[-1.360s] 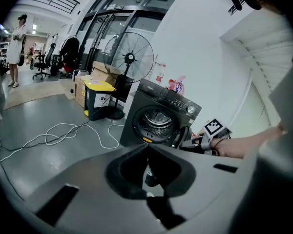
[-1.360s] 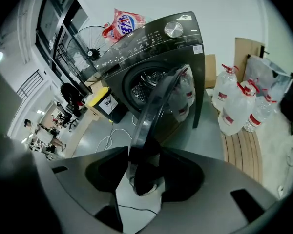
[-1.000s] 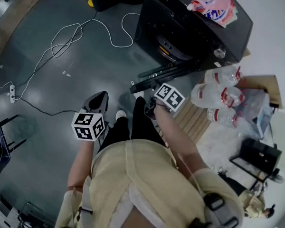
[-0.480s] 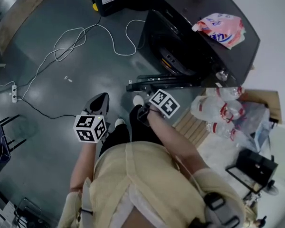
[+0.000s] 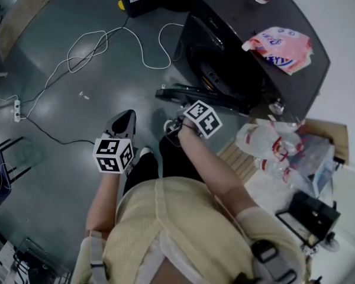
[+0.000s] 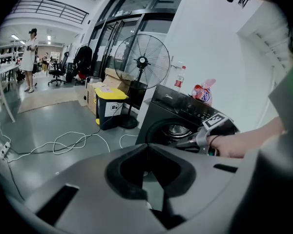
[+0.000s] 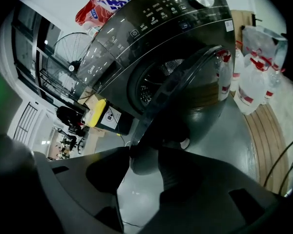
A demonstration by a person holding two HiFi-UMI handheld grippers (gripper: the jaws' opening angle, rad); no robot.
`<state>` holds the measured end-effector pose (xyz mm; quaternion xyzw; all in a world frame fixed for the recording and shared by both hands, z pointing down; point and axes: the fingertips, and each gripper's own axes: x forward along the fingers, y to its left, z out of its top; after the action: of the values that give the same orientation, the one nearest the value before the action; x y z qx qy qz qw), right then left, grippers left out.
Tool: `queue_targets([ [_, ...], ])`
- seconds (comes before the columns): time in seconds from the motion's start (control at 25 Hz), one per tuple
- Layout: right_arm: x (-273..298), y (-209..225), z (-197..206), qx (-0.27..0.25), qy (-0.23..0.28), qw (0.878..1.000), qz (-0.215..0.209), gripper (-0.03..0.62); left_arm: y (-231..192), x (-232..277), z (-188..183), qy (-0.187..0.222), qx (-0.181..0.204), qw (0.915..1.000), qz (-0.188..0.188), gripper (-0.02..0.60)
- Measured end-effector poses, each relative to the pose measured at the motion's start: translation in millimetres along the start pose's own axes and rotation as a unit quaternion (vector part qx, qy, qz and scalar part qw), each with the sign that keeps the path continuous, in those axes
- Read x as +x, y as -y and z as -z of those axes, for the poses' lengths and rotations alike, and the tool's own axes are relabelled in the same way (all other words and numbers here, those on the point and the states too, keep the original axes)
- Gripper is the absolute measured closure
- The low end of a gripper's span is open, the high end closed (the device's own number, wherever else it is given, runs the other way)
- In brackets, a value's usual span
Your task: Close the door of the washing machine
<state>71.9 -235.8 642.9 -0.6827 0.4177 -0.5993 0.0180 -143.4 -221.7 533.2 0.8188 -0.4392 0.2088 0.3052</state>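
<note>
**Door-closing step, approach.** The washing machine (image 5: 254,58) stands at the upper right of the head view. Its round door (image 5: 192,92) is swung out and seen edge-on near centre frame.

The right gripper (image 5: 180,122) sits just below that edge. In the right gripper view its jaws stand wide and have just been closing a little. The door's rim lies at their mouth, beside the jaw at picture left, and no pad visibly presses on it.

The left gripper (image 5: 123,123), at centre left, has its jaws apart with nothing between them, well apart from the machine.

We judge that a push serves better here than a pinch. We lay one jaw flat against the face of the door turned away from the drum, near the free edge and far from the hinge. We then follow the door's own arc toward the drum opening, without forcing it straight. We keep the contact steady so the jaw does not slide off the curved rim, and we press on until the latch catches.
</note>
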Motion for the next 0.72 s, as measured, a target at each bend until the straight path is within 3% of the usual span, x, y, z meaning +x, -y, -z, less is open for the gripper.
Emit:
queue_targets([
  [0.28,21,-18,-31,0.045,0.014,0.999,-0.01,0.418,-1,13,-16,0.006,0.008,0.9996,-0.025,0.577],
  [0.72,43,-33,-65,0.059,0.022,0.998,-0.021,0.422,3,39,-39,0.011,0.015,0.9992,-0.034,0.577],
])
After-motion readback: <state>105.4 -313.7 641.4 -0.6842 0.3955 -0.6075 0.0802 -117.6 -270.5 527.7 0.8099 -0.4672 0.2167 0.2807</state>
